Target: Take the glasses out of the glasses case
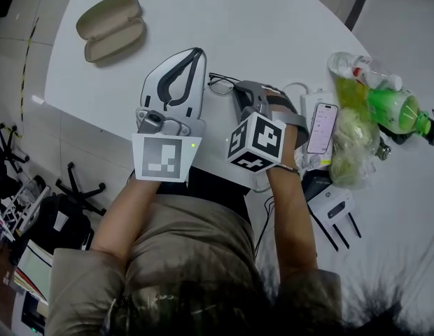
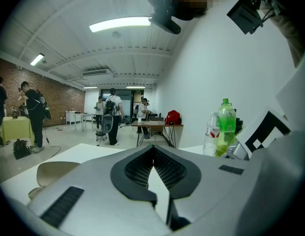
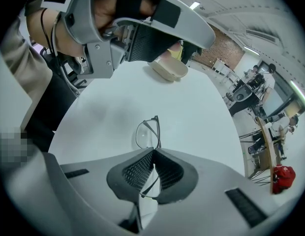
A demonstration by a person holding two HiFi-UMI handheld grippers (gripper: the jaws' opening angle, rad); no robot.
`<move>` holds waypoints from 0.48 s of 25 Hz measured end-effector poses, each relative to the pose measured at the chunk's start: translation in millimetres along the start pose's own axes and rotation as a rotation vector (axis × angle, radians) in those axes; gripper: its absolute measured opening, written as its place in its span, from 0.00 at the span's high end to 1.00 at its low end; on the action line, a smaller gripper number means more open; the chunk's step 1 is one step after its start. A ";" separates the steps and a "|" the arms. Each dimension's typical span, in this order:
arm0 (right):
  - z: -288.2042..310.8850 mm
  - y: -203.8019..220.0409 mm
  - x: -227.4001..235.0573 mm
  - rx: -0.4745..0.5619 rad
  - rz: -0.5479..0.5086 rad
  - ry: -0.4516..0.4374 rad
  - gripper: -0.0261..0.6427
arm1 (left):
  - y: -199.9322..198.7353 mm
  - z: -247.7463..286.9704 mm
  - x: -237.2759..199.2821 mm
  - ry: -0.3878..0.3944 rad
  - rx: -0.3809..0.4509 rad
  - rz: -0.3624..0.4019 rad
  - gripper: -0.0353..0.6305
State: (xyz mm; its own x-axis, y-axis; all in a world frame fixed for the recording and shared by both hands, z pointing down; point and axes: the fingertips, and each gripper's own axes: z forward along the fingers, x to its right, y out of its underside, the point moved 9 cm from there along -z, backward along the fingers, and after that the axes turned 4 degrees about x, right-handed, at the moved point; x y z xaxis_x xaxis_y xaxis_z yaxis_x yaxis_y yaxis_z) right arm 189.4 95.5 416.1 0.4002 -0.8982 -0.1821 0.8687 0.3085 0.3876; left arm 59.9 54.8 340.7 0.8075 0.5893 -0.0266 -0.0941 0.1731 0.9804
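While shut tight on the thin dark frame of the glasses (image 3: 146, 133), held low over the table (image 1: 259, 26) near its front edge: jaws of the right gripper (image 3: 153, 150), one lens sticking out past the tips. Cannot tell whether the lens touches the tabletop. Just beside, to the left: left gripper (image 2: 153, 149), jaws closed tip to tip, nothing between. Farther out, toward the table's far left: beige glasses case (image 1: 110, 26), lying open, well apart from the glasses. Off to the right: phone (image 1: 322, 127), green bottle (image 1: 388, 107).
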 end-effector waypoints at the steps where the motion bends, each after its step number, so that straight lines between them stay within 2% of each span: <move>1: -0.1 0.6 -0.9 0.000 0.002 0.001 0.93 | -0.1 0.1 0.5 0.001 0.003 -0.003 0.94; 12: -2.4 8.0 -15.8 0.001 0.025 0.032 0.93 | 4.9 -5.7 7.3 0.030 -0.014 -0.025 0.94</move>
State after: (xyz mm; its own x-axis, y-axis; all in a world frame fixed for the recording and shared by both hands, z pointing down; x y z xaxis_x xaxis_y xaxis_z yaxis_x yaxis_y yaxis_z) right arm 190.8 112.9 419.9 0.4309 -0.8797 -0.2010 0.8580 0.3304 0.3932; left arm 62.0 64.5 344.2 0.7917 0.6083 -0.0571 -0.0823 0.1988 0.9766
